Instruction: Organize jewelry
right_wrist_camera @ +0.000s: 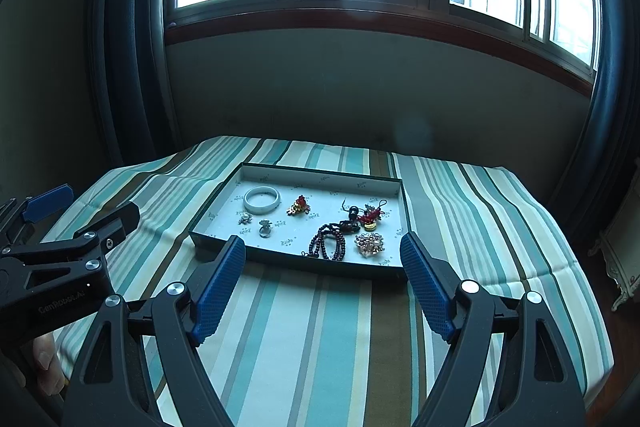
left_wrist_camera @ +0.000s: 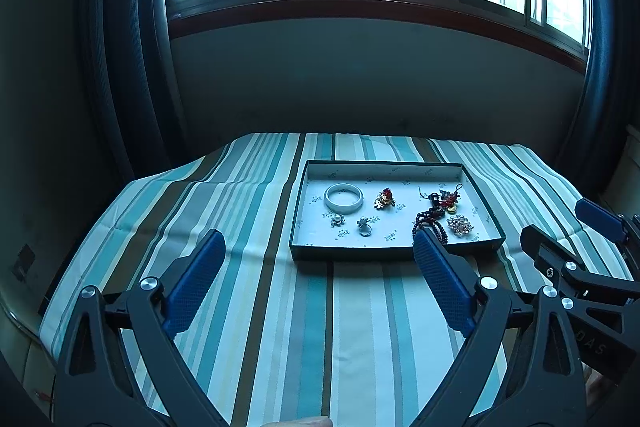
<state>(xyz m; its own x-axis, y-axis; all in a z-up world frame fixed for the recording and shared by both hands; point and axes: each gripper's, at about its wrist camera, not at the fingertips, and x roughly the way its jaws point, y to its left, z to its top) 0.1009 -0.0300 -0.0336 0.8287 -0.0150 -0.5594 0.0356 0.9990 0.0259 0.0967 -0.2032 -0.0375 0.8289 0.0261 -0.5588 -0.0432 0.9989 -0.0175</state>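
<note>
A shallow dark-rimmed tray [left_wrist_camera: 394,254] [right_wrist_camera: 296,261] with a white floor lies on the striped cloth. In it lie a white bangle [left_wrist_camera: 343,197] [right_wrist_camera: 261,199], a red-and-gold charm [left_wrist_camera: 385,199] [right_wrist_camera: 299,206], two small silver rings [left_wrist_camera: 365,226] [right_wrist_camera: 264,227], a dark bead bracelet [left_wrist_camera: 430,221] [right_wrist_camera: 329,243], a red knotted charm [left_wrist_camera: 446,201] [right_wrist_camera: 368,217] and a crystal brooch [left_wrist_camera: 460,225] [right_wrist_camera: 370,242]. My left gripper [left_wrist_camera: 318,251] is open and empty, short of the tray's near edge. My right gripper [right_wrist_camera: 322,255] is open and empty at the near edge.
The striped cloth [left_wrist_camera: 260,307] [right_wrist_camera: 304,327] covers a small table below a window wall. Dark curtains hang at both sides. A pale cabinet [right_wrist_camera: 624,259] stands at the right. Each gripper shows at the edge of the other's view [left_wrist_camera: 580,255] [right_wrist_camera: 72,235].
</note>
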